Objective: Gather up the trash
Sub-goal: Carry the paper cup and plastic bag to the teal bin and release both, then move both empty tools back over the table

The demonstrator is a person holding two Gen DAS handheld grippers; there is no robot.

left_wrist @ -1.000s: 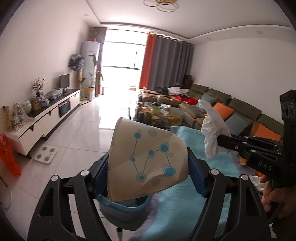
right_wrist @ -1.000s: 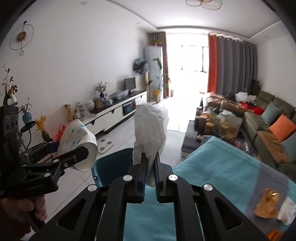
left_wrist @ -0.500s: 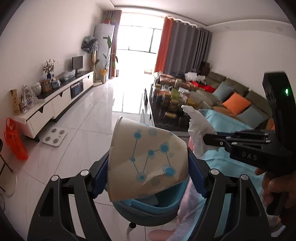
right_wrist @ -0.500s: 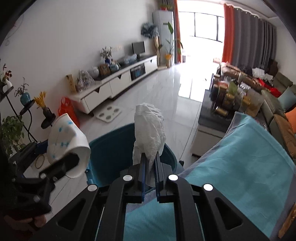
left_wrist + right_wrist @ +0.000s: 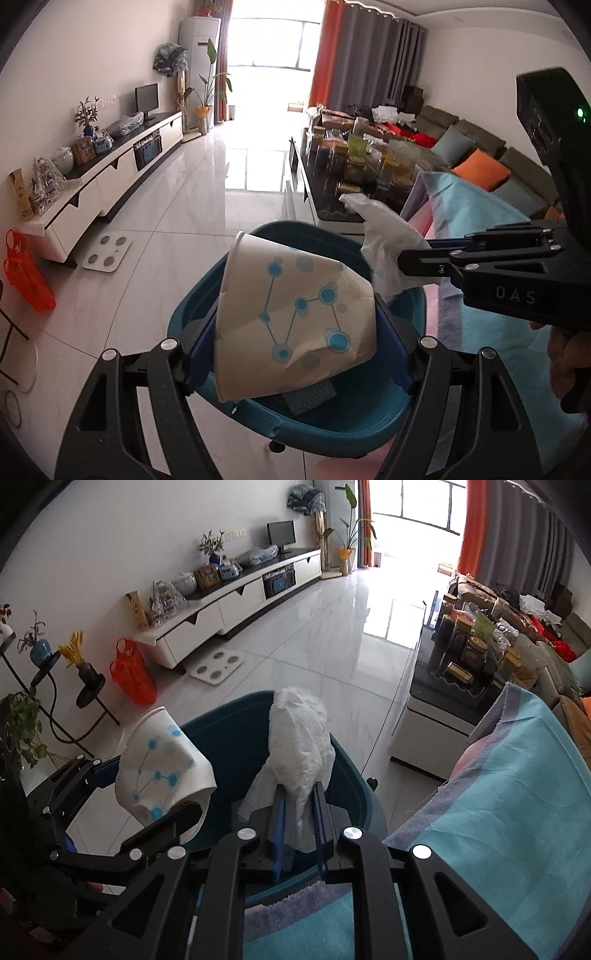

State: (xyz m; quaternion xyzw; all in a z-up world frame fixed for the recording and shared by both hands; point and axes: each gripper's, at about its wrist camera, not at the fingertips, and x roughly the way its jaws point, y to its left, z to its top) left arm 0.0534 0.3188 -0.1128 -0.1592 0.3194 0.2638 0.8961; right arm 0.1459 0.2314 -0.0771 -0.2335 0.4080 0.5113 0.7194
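While both grippers hang over the teal bin (image 5: 332, 424), the paper cup (image 5: 295, 325) lies sideways between the left gripper's (image 5: 295, 354) wide-set pads, rim toward upper left, base to the right, long axis roughly level. The white tissue (image 5: 299, 746) stands upright from the right gripper (image 5: 298, 823), whose jaws are opening with the tissue's lower end between them. The bin stands on a glossy white tile floor (image 5: 314, 657) beside a table under a turquoise cloth (image 5: 517, 812). Both grippers tilt downward; a hand (image 5: 569, 354) grips the right one's handle at the frame edge.
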